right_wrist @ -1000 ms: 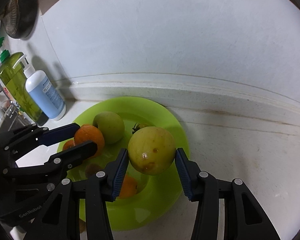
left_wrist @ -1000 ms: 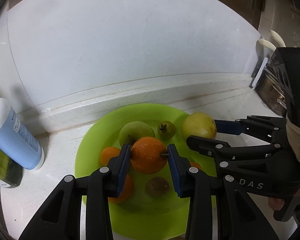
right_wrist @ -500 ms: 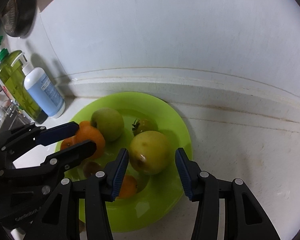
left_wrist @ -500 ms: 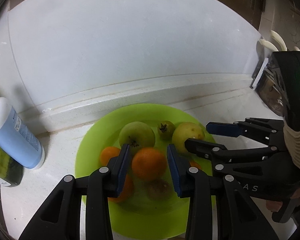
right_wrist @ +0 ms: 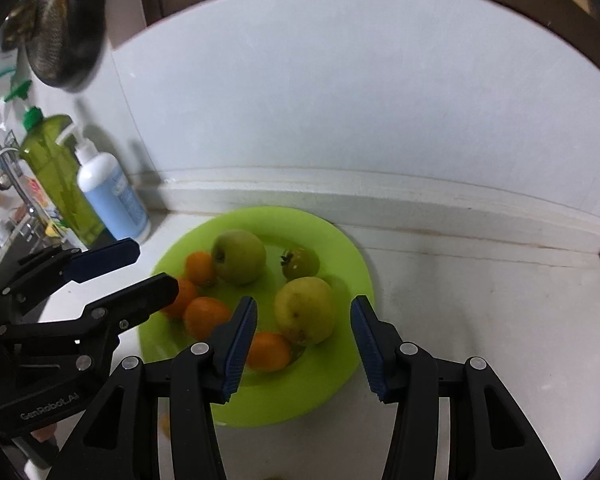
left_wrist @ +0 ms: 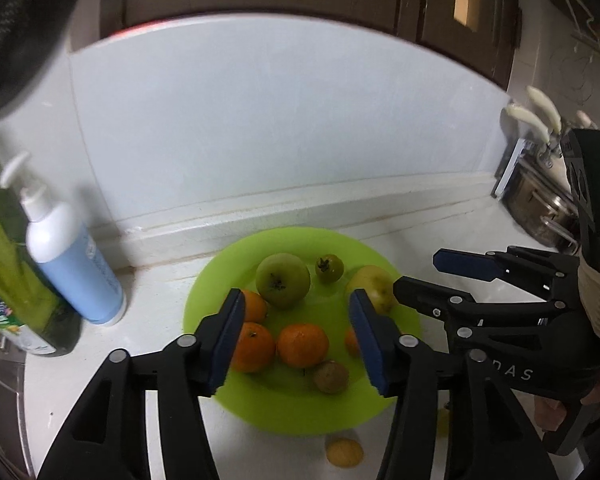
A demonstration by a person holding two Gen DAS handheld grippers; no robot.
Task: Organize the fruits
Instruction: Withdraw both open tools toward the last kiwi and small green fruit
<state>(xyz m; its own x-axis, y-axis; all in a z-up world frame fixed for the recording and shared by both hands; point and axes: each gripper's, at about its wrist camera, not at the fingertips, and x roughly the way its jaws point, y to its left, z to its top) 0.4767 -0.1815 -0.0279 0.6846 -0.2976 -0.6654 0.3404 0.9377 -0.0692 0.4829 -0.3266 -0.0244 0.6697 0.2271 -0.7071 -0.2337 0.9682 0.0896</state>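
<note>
- The left gripper (left_wrist: 296, 340) hung above the green plate (left_wrist: 220, 300) with its fingers apart and gripping nothing; they had just been opening, and the orange (left_wrist: 302, 345) seen between them lay loose on the plate.
- The right gripper (right_wrist: 303, 344) also stood open and empty, the yellow-green fruit (right_wrist: 305, 310) resting on the plate in front of its fingers, clear of both pads.
- All the fruit sat together on the plate on the white worktop (right_wrist: 480, 300): a green apple (left_wrist: 283, 280), a small dark-stemmed fruit (left_wrist: 329, 268), several oranges and a brown kiwi (left_wrist: 330, 377).
- The step in hand looked like clearing away after the drop, best done by lifting straight up and back so neither finger clipped a round fruit and set it rolling.
- A yellow scrap (left_wrist: 344, 453) lay off the plate.
</note>
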